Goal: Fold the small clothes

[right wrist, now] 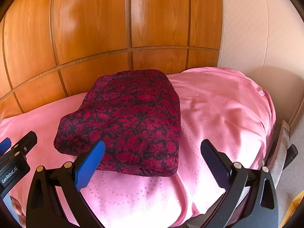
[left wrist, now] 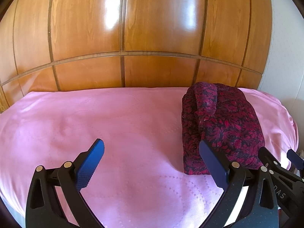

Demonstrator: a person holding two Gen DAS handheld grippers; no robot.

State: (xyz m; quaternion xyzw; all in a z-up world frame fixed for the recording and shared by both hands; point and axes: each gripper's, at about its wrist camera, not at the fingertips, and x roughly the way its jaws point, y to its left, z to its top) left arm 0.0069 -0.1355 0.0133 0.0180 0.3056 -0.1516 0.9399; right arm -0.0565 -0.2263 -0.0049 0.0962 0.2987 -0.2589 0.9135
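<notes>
A dark garment with a red leaf pattern (left wrist: pixel 222 127) lies folded into a thick rectangle on the pink bedspread (left wrist: pixel 114 121), at the right of the left wrist view. In the right wrist view the garment (right wrist: pixel 129 121) sits in the middle. My left gripper (left wrist: pixel 152 161) is open and empty, hovering over the bedspread just left of the garment. My right gripper (right wrist: pixel 152 161) is open and empty, just in front of the garment's near edge. The left gripper's body also shows at the left edge of the right wrist view (right wrist: pixel 13 163).
A glossy wooden panelled wall (left wrist: pixel 133 28) stands right behind the bed. A pale wall (right wrist: pixel 247 28) is at the right. The bedspread drops off at the right edge (right wrist: pixel 266 114), with a chair-like object (right wrist: pixel 285 146) beside it.
</notes>
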